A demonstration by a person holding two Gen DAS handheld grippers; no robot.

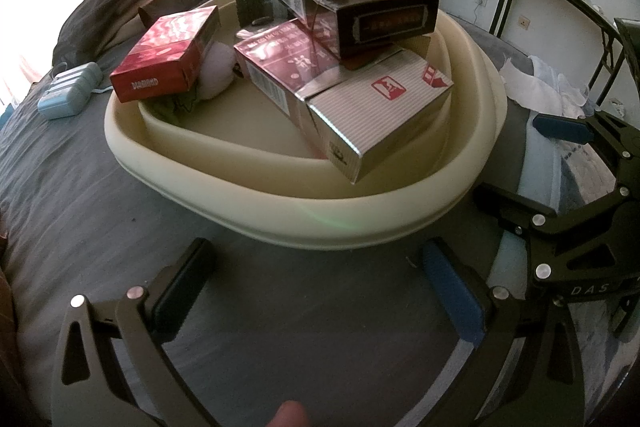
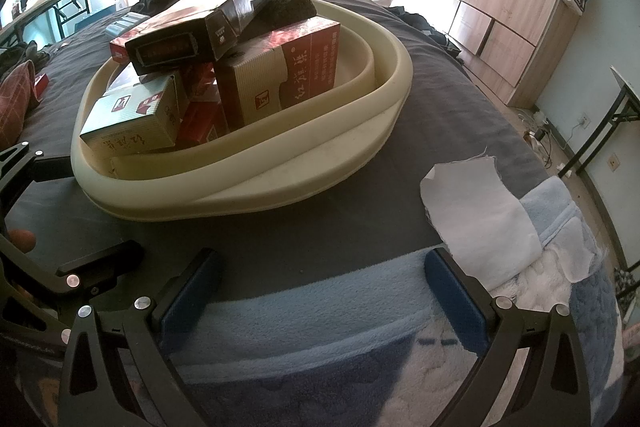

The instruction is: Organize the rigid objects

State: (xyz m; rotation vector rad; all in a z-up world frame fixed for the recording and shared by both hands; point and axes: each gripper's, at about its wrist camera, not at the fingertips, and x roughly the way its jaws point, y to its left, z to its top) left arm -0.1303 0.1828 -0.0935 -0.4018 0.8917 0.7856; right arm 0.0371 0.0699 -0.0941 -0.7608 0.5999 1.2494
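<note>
Left wrist view: the left claw (image 1: 316, 279) hangs wide apart and empty over the grey bed sheet (image 1: 80, 179), just short of a cream basin (image 1: 320, 223) that sits on the bed. The boxes are piled in the basin. A red box (image 1: 160, 61) lettered "DIAMOND" on its end leans on the far-left rim. A dark red box (image 1: 280, 67) with white Chinese characters and a barcode lies in the middle, and a grey striped box (image 1: 380, 115) with a red square logo lies against it on the near right. A black box (image 1: 352, 3) with a gold-framed label on its end rests on top of these, tilted. A white fluffy ball (image 1: 218, 75) sits between the red box and the dark red one. A pale blue device (image 1: 68, 91) lies on the sheet left of the basin. At the right edge the right claw (image 1: 560, 131) shows, with "DAS" printed on its frame.

In the right wrist view, the right claw (image 2: 320, 271) is likewise spread wide and holds nothing, above a light blue blanket (image 2: 320, 307) at the bed's edge, near the basin (image 2: 280, 187). From here a striped-and-red box (image 2: 280, 75) with large white Chinese characters stands upright under the black box (image 2: 192, 27), and a white cloth (image 2: 472, 203) lies on the blanket to the right. The smaller print is too blurred to read.
</note>
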